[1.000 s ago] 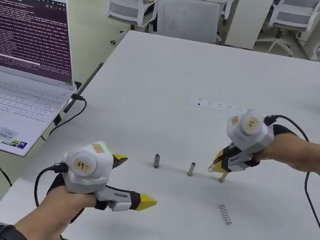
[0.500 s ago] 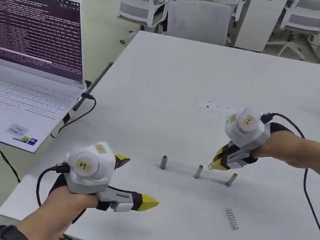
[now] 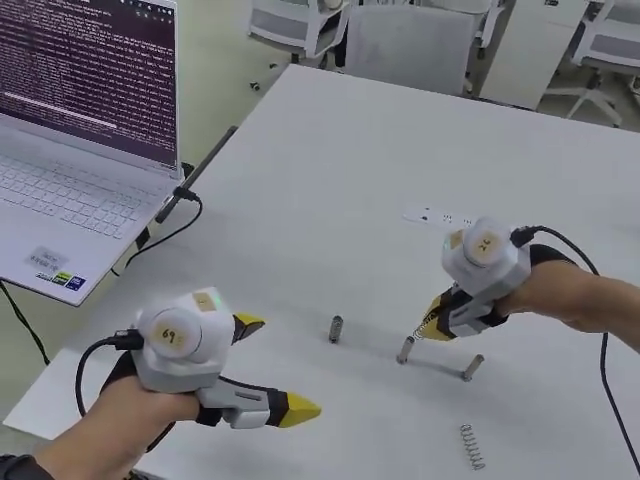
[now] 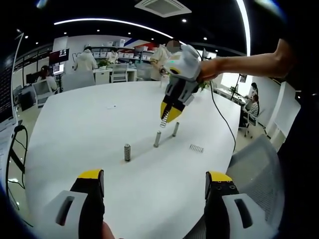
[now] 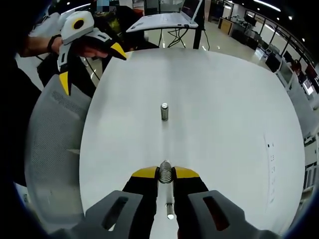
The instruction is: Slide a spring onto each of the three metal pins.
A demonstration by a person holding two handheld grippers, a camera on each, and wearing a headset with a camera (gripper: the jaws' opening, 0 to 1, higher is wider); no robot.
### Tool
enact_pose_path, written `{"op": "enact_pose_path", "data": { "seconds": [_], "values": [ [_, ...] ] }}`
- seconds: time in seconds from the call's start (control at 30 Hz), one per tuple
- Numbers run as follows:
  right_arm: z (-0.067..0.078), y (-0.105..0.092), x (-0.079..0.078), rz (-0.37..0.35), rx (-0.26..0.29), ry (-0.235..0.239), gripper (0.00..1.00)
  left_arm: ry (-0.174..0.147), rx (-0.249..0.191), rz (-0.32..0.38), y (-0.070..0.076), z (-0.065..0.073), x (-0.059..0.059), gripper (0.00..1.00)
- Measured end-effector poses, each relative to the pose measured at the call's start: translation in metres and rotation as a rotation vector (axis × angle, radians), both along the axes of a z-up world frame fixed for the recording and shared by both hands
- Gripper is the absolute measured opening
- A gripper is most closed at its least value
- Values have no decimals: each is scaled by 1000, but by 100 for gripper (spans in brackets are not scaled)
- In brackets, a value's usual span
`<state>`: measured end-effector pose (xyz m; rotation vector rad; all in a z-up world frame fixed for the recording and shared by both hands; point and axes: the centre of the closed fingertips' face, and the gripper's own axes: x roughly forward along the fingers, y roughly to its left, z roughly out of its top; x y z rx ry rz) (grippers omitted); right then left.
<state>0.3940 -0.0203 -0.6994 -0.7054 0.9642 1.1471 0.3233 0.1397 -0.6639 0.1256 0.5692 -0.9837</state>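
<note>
Three short metal pins stand in a row on the white table (image 3: pixel 320 180). The left pin (image 3: pixel 336 328) wears a spring. The middle pin (image 3: pixel 405 350) and the right pin (image 3: pixel 472 367) are bare. My right gripper (image 3: pixel 428 325) is shut on a spring (image 5: pixel 165 172) and holds it tilted just above the middle pin's top. In the left gripper view that spring (image 4: pixel 163 119) hangs over the middle pin (image 4: pixel 157 139). A loose spring (image 3: pixel 471 446) lies near the table's front edge. My left gripper (image 3: pixel 275 365) hovers open at the front left, nothing between its jaws.
An open laptop (image 3: pixel 80 150) stands at the left with a cable (image 3: pixel 165 235) trailing off the table edge. A white power strip (image 3: pixel 440 216) lies behind the pins. Office chairs (image 3: pixel 300 25) stand beyond the far edge.
The right gripper has carried its spring leftward from beside the right pin to above the middle pin. The head camera has shifted. The left gripper has stayed put.
</note>
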Motion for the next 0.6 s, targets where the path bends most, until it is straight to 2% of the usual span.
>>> {"op": "enact_pose_path", "data": {
  "seconds": [0.6],
  "values": [
    [-11,7,3,45,-33,11,9,8,-1,13,6,0,0,79]
  ]
}}
